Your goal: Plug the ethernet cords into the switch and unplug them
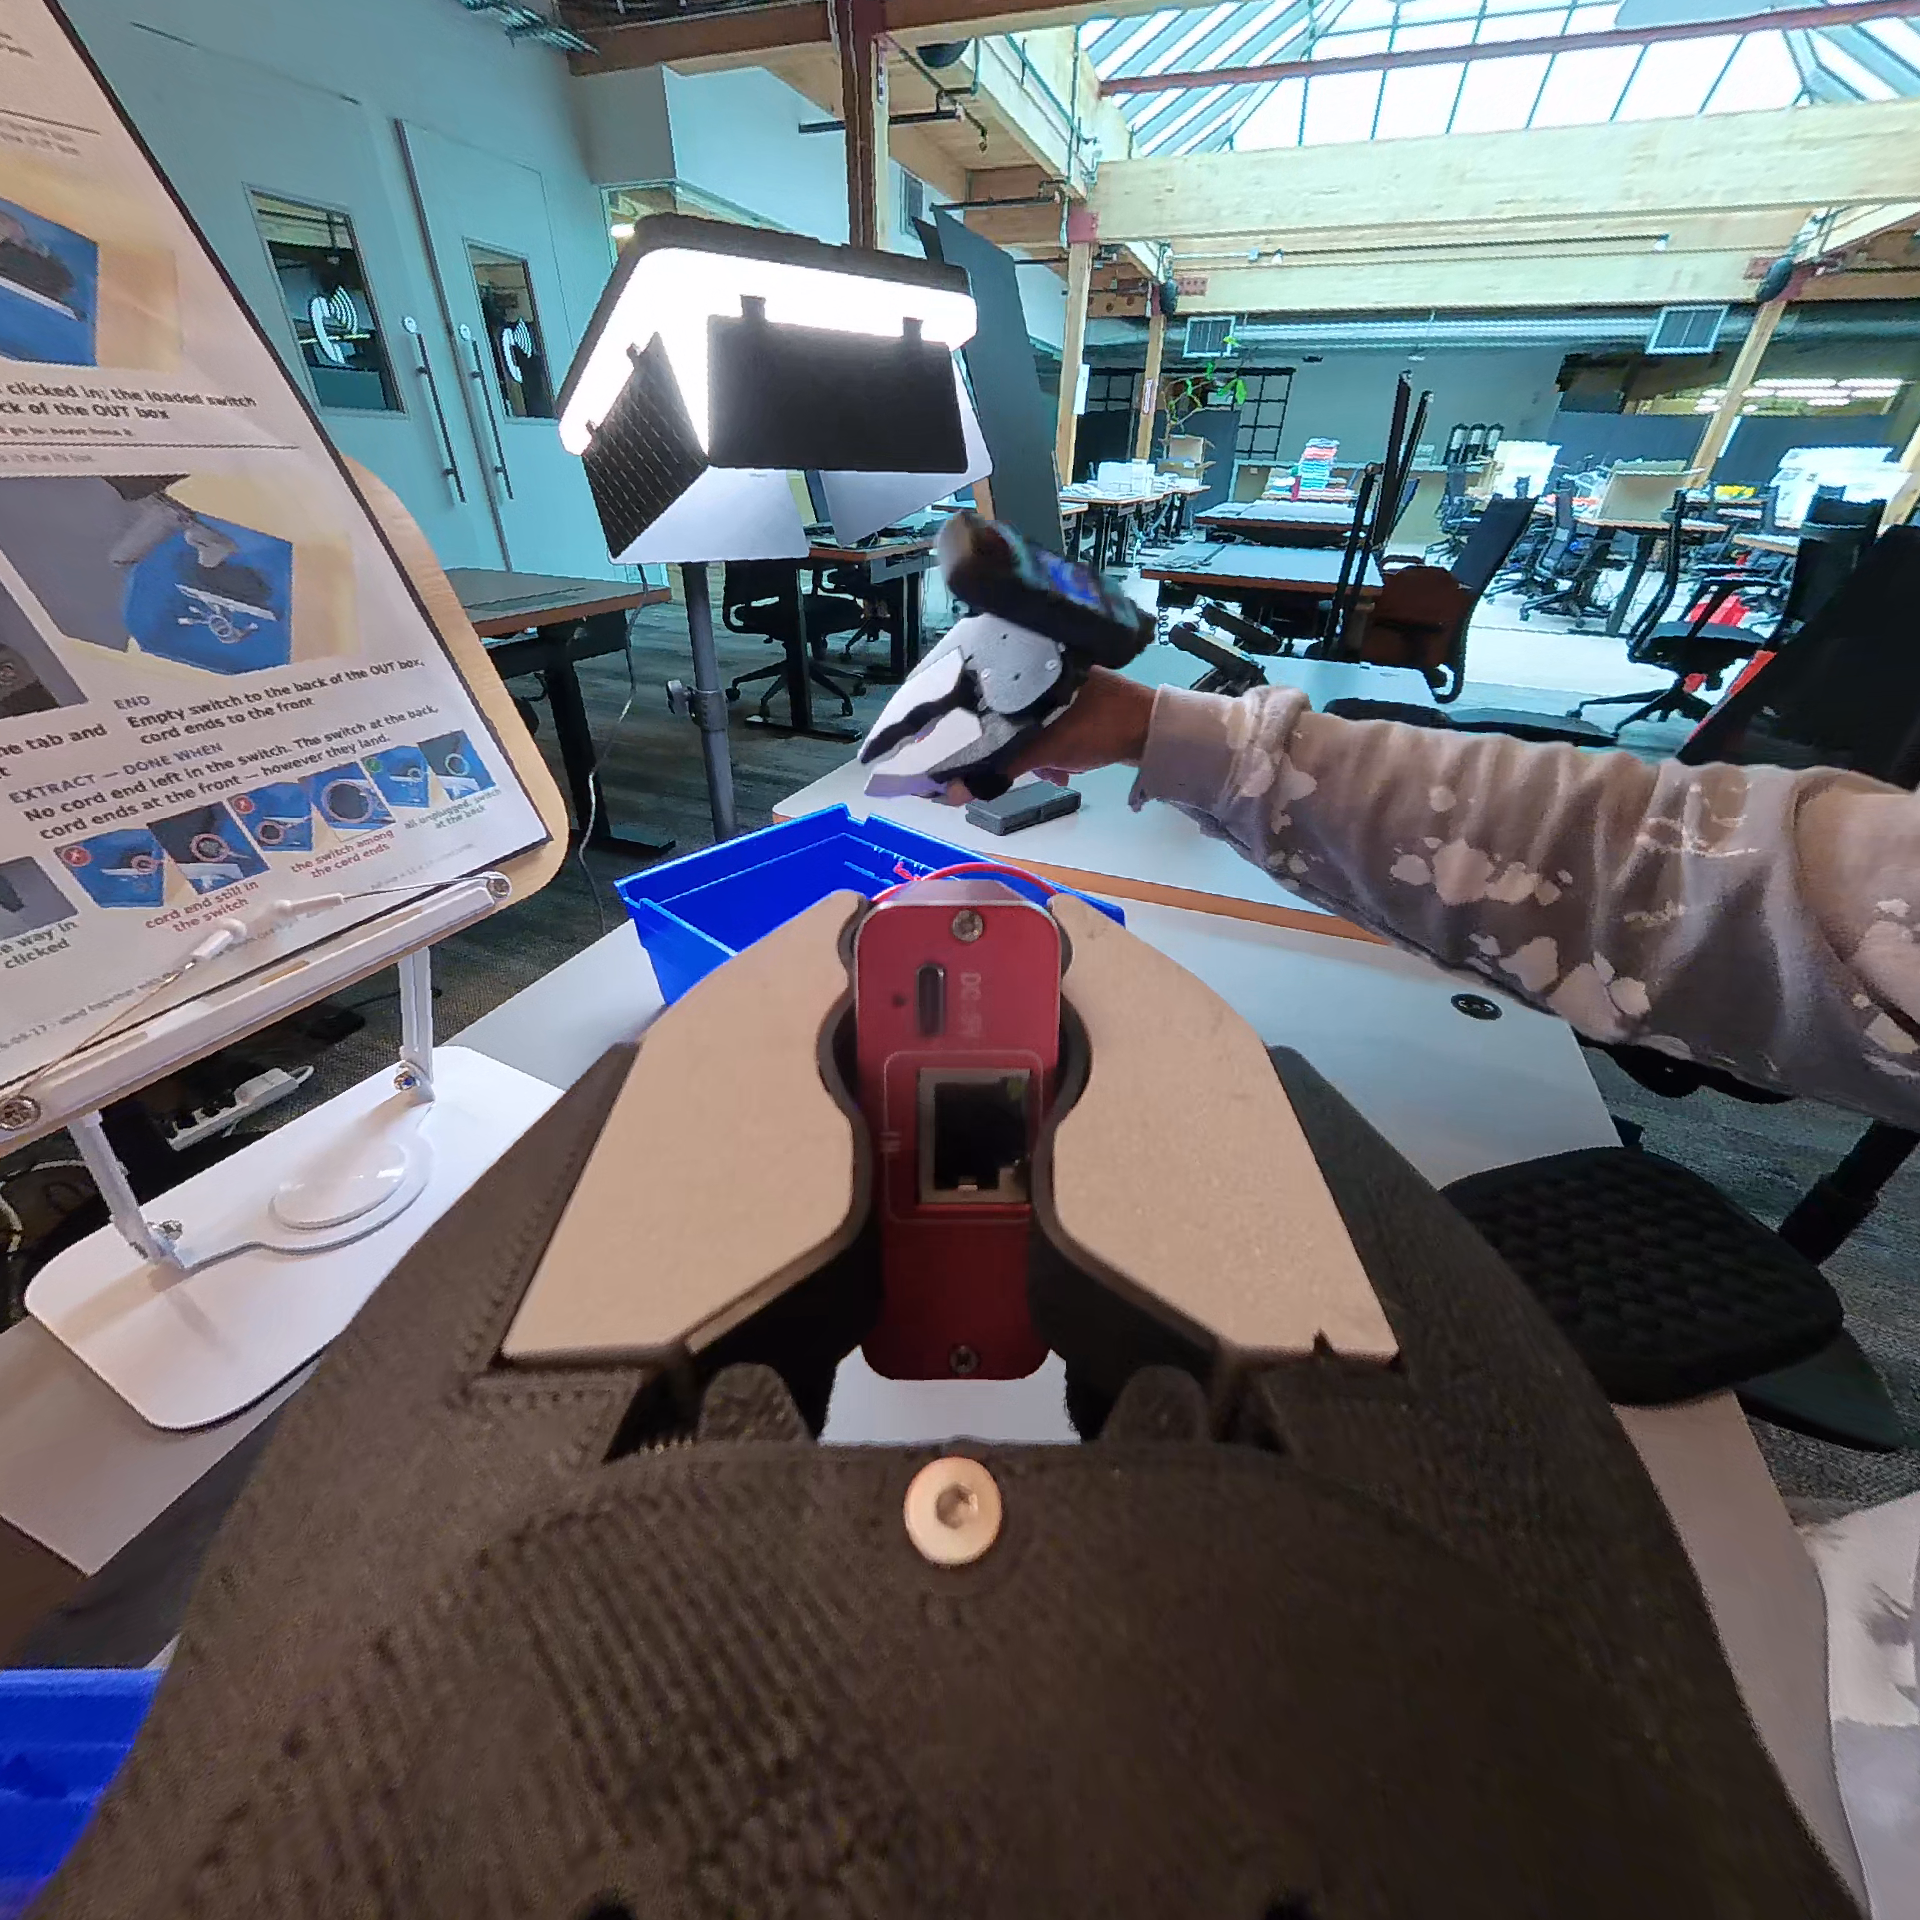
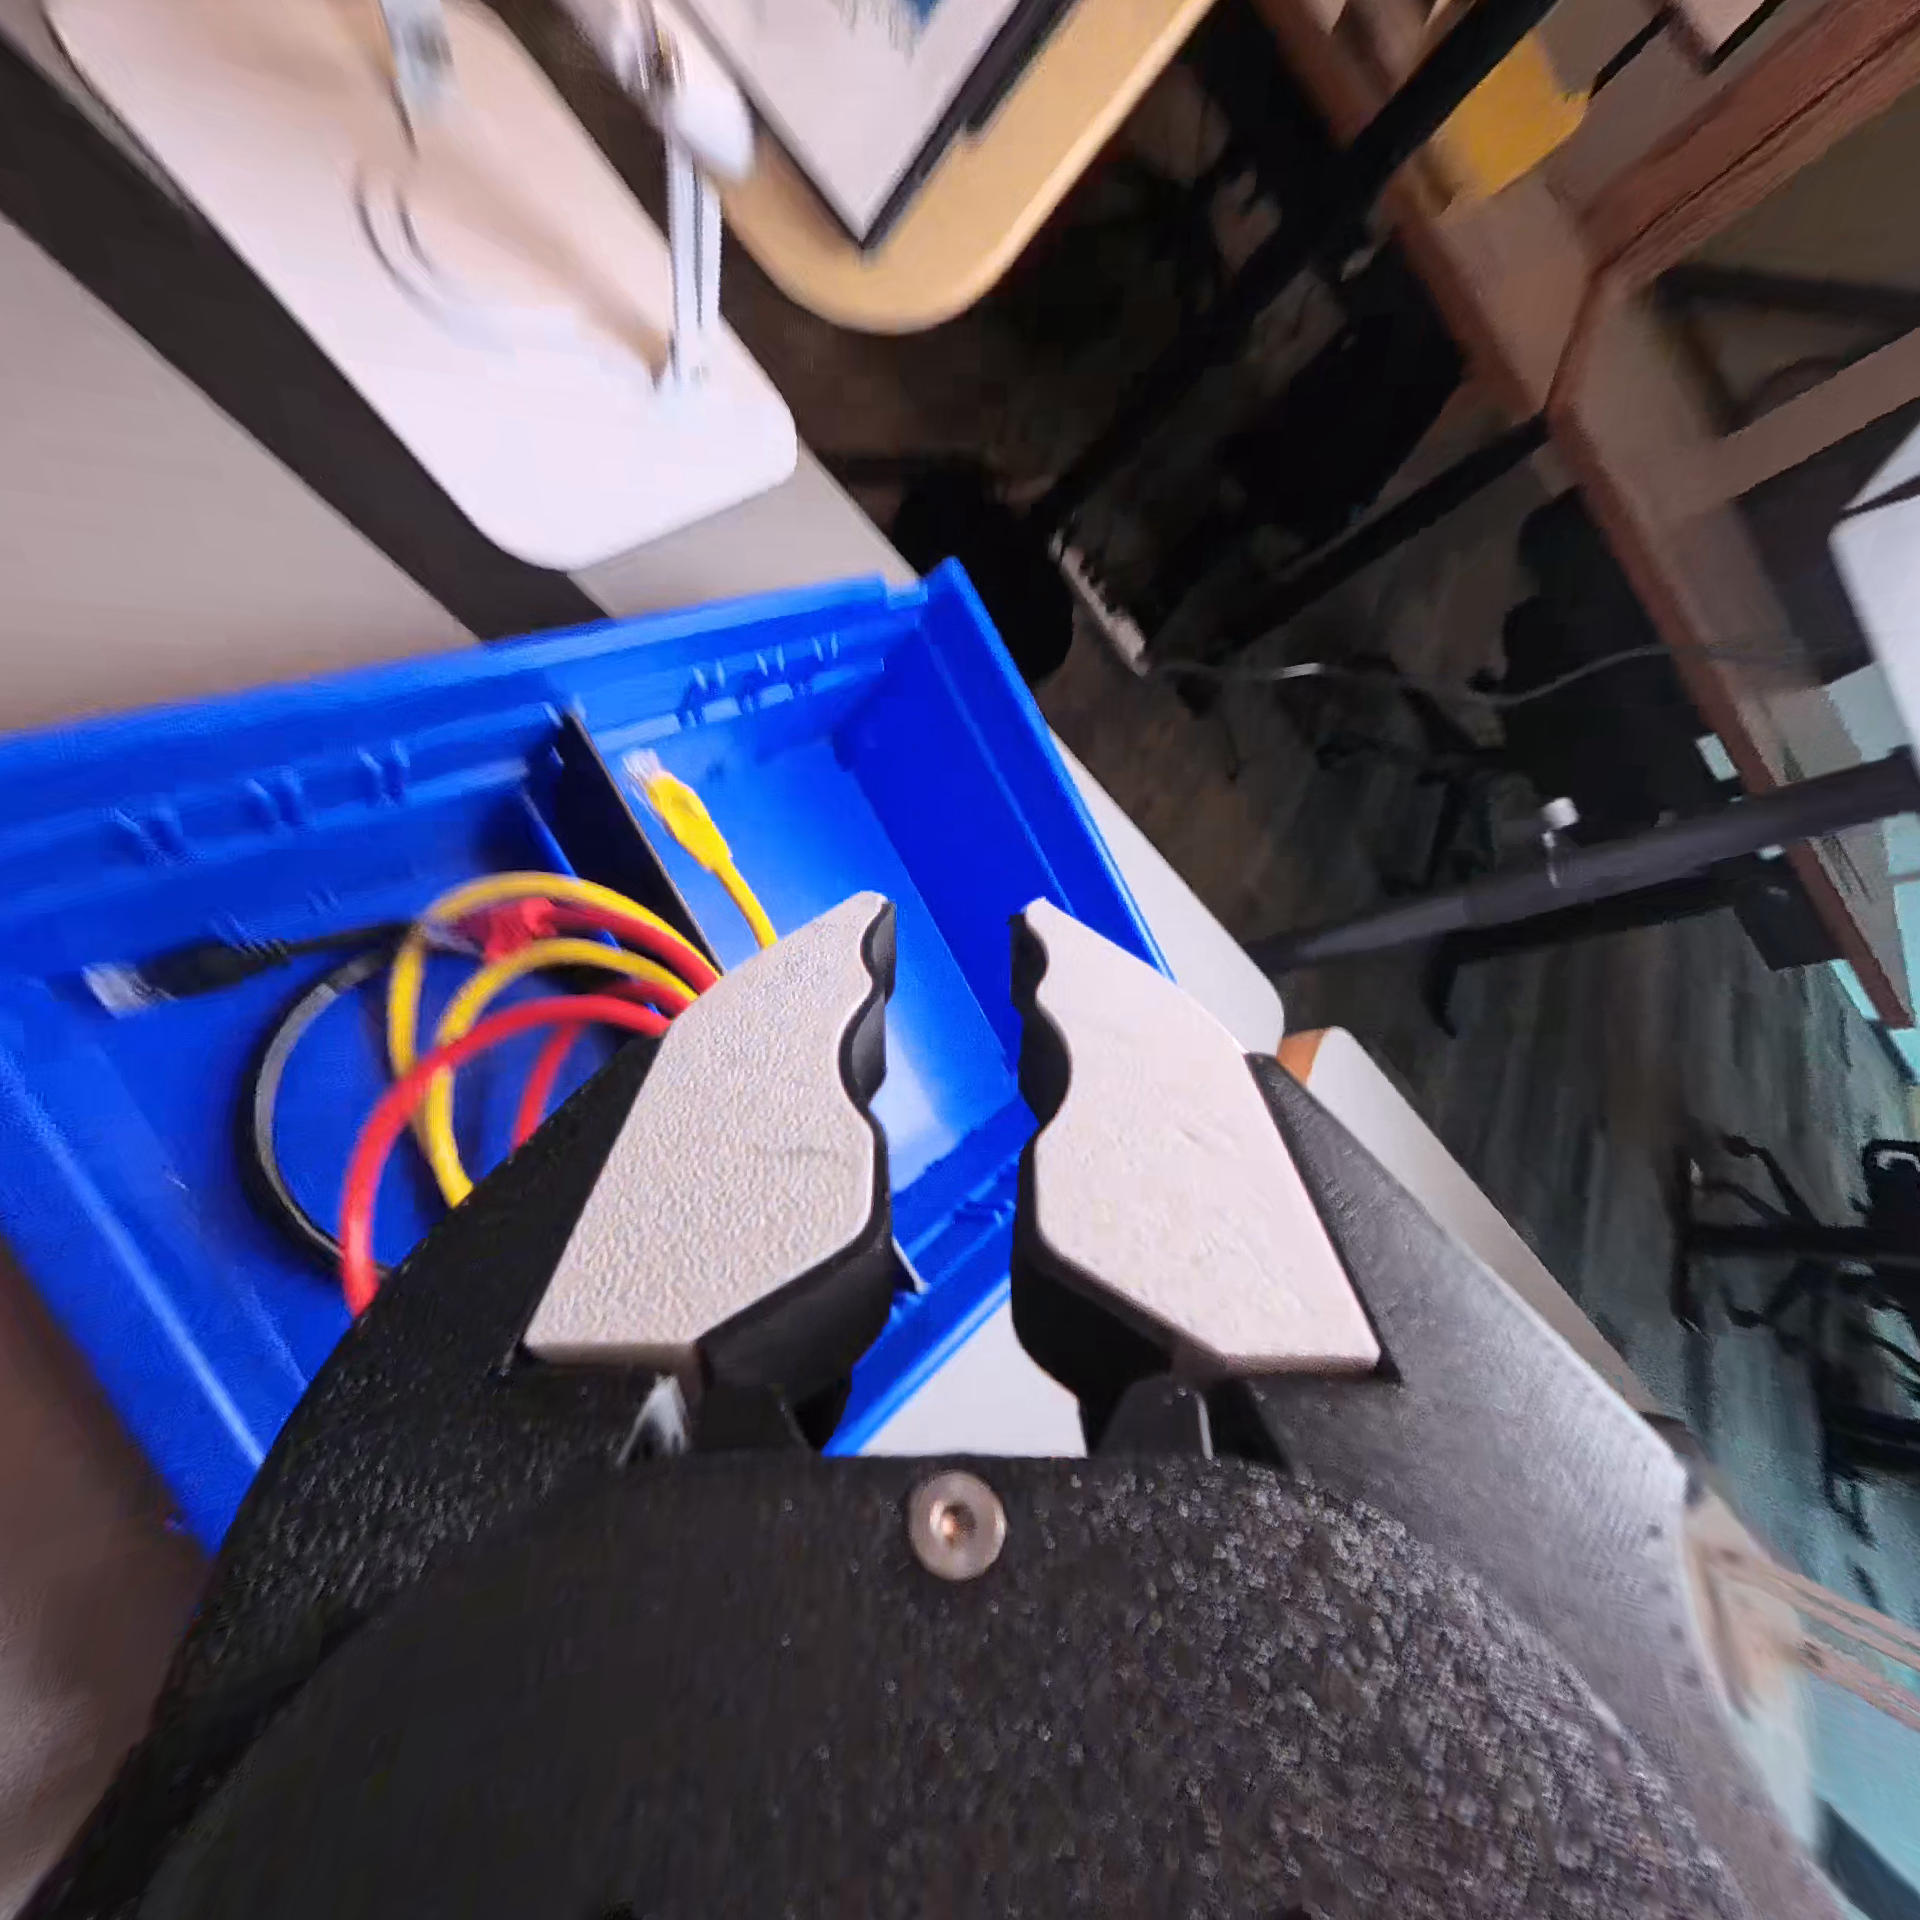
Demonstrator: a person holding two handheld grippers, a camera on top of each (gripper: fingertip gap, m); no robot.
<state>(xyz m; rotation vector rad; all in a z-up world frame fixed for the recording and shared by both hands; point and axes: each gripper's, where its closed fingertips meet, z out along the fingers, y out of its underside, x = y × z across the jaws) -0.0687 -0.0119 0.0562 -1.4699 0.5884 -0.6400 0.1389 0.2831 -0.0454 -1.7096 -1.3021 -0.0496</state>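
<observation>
our left gripper (image 1: 956,1039) is clamped on the red switch (image 1: 956,1143), held upright between the fingers with its long axis running along them and an empty ethernet port (image 1: 975,1138) facing back at the left wrist camera. our right gripper (image 2: 951,971) has its fingers parted with nothing between them, and it hangs over the blue bin (image 2: 966,665). the cords lie ahead and to the left of those fingers: the yellow plug (image 2: 686,816) sits just beyond the left fingertip in the same compartment, its long axis pointing roughly away from us, while the red cord (image 2: 468,1049), more yellow loops and a black cord (image 2: 208,966) coil past the black divider (image 2: 613,821). the right hand is clearly nearer the cords, so we judge it takes the yellow plug next, turning a little left to straddle it across its width.
</observation>
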